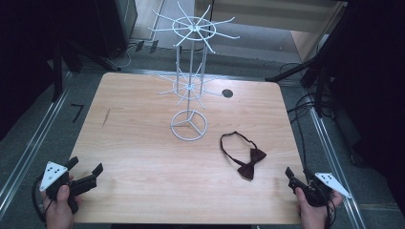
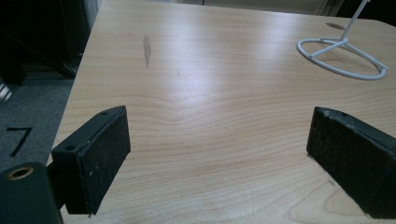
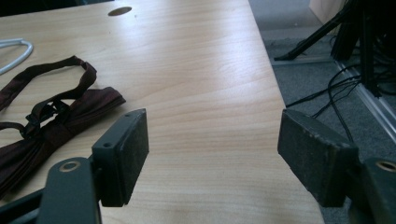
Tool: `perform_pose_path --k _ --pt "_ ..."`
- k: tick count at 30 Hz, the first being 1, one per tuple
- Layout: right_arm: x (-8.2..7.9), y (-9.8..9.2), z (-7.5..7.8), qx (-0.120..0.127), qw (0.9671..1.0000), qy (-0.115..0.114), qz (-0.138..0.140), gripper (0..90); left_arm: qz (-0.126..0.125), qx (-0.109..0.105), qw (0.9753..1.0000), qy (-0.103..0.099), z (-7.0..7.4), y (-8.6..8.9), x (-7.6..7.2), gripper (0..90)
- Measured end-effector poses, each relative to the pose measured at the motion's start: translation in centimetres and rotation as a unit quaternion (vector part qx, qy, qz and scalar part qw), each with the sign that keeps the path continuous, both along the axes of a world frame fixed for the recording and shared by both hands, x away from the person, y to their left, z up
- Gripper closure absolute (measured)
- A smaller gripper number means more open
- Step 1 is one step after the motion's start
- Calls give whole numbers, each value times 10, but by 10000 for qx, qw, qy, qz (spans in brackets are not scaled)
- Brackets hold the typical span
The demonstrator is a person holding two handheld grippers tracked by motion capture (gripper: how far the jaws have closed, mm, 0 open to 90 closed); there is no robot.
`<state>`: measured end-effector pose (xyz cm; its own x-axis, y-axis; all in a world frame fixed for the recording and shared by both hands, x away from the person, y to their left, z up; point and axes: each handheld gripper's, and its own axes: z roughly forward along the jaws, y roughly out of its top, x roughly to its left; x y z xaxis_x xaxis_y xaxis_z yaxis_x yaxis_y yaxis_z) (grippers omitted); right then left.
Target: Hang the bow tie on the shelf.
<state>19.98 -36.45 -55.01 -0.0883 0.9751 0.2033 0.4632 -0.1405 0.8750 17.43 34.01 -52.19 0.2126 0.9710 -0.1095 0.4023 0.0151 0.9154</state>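
Two grippers sit at the near corners of a light wooden table point(image 1: 143, 191), both with nothing between their jaws. Largest thing on it: a white wire display rack point(image 1: 190, 71), two tiers of radiating hooks, standing upright on a ring base toward the far middle. A small dark round hole point(image 1: 227, 93) in the tabletop lies just right of the rack. Dark maroon bow tie point(image 1: 248, 164) lies flat on the wood, right of centre and nearer than the rack base, its neck strap looped out toward the rack, apart from it.

Left gripper point(image 1: 86, 171) at the near left corner, held by a hand, jaws spread wide over bare wood, holding nothing. Right gripper point(image 1: 297, 179) at the near right edge, jaws likewise wide apart and empty; the bow tie lies near it, to its left, not touched.
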Motion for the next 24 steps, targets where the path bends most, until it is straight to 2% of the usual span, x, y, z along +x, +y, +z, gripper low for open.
perform_pose_path --k 3,4,6,7,8,9,11,12,13,14,15,16,17,18,19,20,22,23,24 --pt "0 1 0 -11 10000 43 42 233 17 -8 10000 16 0 0 0 67" --pt "1 3 2 -129 9998 96 113 211 11 15 10000 9 0 -1 0 67" --pt "2 4 3 -193 9996 102 175 201 11 21 10000 8 0 -1 0 67" --pt "4 8 8 -237 9988 193 393 170 13 24 10000 6 0 -1 0 67" --pt "4 8 8 -237 9988 193 393 170 8 19 10000 4 0 -1 0 67" --pt "8 12 15 -285 9971 264 649 139 16 11 10000 10 0 0 0 67" --pt "13 18 23 -342 9943 411 923 128 17 -7 10000 19 0 0 0 67" --pt "13 18 23 -342 9943 411 923 128 17 -7 10000 19 0 0 0 67" --pt "18 25 31 -422 9897 585 1235 83 21 -11 10000 16 0 0 0 67" --pt "18 25 31 -422 9897 585 1235 83 21 -11 10000 16 0 0 0 67" --pt "25 33 36 -595 9819 826 1600 13 8 -22 10000 13 0 0 0 67" --pt "25 33 36 -595 9819 826 1600 13 8 -22 10000 13 0 0 0 67" --pt "28 38 37 -732 9776 947 1729 0 6 -26 10000 8 0 0 0 67" --pt "35 51 41 -1024 9694 1228 1864 0 -3 -33 10000 3 0 0 0 67" --pt "37 55 42 -1098 9676 1292 1873 0 -4 -35 10000 6 0 0 0 67" --pt "37 55 42 -1098 9676 1292 1873 0 -4 -35 10000 6 0 0 0 67" --pt "45 64 44 -1174 9614 1491 1992 0 4 -38 10000 10 0 0 0 67" --pt "52 71 48 -1230 9564 1598 2111 0 0 -31 10000 11 0 1 0 67" --pt "52 71 48 -1230 9564 1598 2111 0 0 -31 10000 11 0 1 0 67"
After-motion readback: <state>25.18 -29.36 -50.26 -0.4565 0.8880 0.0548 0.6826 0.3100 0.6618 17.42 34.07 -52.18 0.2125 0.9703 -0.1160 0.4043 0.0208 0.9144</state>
